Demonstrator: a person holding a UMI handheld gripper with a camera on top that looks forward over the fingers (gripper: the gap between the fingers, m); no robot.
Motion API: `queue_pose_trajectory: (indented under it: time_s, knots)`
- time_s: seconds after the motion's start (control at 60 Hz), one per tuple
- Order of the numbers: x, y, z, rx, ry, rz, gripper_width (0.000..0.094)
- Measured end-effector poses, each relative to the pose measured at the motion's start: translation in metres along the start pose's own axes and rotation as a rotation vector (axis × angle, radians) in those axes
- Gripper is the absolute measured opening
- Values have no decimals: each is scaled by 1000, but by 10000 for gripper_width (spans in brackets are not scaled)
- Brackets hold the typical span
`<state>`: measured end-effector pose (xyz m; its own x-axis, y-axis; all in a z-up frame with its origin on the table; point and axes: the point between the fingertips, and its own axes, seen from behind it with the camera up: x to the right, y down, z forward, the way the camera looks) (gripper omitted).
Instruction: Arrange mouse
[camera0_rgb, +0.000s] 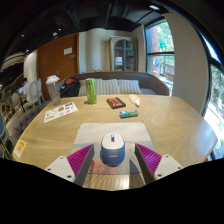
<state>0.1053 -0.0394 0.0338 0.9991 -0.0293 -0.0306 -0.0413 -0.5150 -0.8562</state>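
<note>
Table: round, pale wood, the largest item; its near rim runs just under the fingers, its far rim lies before a sofa. Broad bare wood to either side gives room to swing.

Mat: grey rectangle, centred near the front rim, evidently the mouse's proper station. Bare surface beyond the fingers allows a forward push.

Paper: printed sheet, left of the mat, well apart.

Bottle: green, upright, far side of the table; the tallest obstacle, yet distant from the working area.

Book: dark, flat, beside the bottle.

Small blue item: just beyond the mat's far edge; identity unclear.

Gripper: purple pads splayed either side of the mouse. Jaws stand apart, a gap visible at each flank, so nothing is clamped.

Mouse: grey-and-white, resting on the mat's near portion, between the fingers, pointing away. Judged: placed or about to be taken; the near rim is close, so any drawing back risks the edge.
</note>
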Motion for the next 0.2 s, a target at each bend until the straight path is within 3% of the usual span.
queue_pose_trajectory:
  time_s: [0.2]
  knots:
    - [-1, 38, -76, 100, 2, 15, 842]
